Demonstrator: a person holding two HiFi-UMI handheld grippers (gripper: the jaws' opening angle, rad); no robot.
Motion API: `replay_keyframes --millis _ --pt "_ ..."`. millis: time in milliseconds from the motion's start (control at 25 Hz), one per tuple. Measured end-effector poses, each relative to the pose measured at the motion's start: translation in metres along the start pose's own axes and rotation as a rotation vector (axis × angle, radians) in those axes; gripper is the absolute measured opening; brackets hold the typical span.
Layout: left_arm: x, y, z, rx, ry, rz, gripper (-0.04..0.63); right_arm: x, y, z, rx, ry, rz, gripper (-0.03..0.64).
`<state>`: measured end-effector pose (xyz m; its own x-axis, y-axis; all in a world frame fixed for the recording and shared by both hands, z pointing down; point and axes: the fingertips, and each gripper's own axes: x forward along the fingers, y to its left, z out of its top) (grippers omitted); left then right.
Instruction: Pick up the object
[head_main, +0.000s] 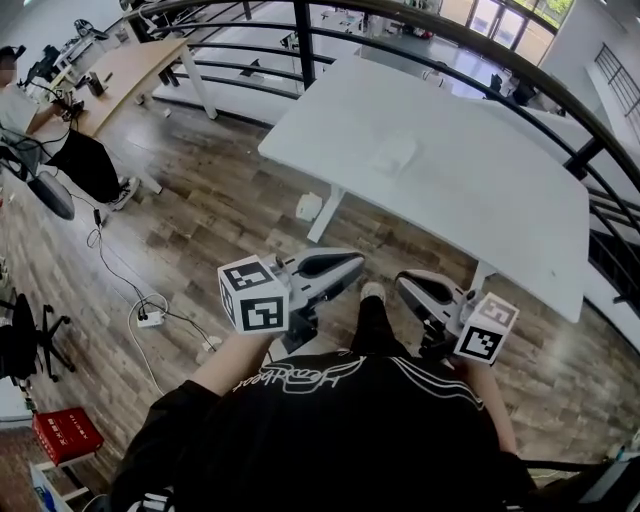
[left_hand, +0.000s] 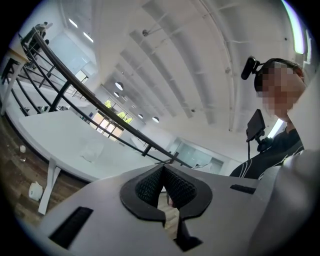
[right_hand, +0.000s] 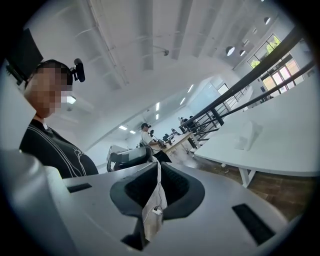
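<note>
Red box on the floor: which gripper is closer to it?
Left. The left gripper is up-right of the red box; the right gripper is farther right.

white table (head_main: 480, 190), black railing (head_main: 560, 95)

1. Grippers: two, the left gripper (head_main: 352, 263) and the right gripper (head_main: 403, 281).
2. Surfaces: two, one white surface (head_main: 480, 190) and one wooden surface (head_main: 130, 70).
3. One white object (head_main: 393, 153).
4. On the floor: one red box (head_main: 66, 434), one power strip (head_main: 151, 319).

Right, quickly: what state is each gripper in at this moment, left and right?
Left gripper: closed, nothing between its jaws.
Right gripper: closed, nothing between its jaws.
</note>
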<state>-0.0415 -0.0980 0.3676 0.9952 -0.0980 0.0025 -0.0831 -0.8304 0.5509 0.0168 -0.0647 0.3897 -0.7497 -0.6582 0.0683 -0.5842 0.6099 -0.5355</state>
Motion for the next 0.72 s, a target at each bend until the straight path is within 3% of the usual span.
replay_keyframes --millis 200,720 --pt "0.007 0.022 0.008 -0.020 -0.001 0.024 0.006 0.014 -0.020 0.011 0.076 -0.026 0.047 0.025" --pt "0.073 0.110 0.028 -0.016 0.061 0.116 0.006 0.039 -0.131 0.037 -0.008 0.075 -0.035 0.025"
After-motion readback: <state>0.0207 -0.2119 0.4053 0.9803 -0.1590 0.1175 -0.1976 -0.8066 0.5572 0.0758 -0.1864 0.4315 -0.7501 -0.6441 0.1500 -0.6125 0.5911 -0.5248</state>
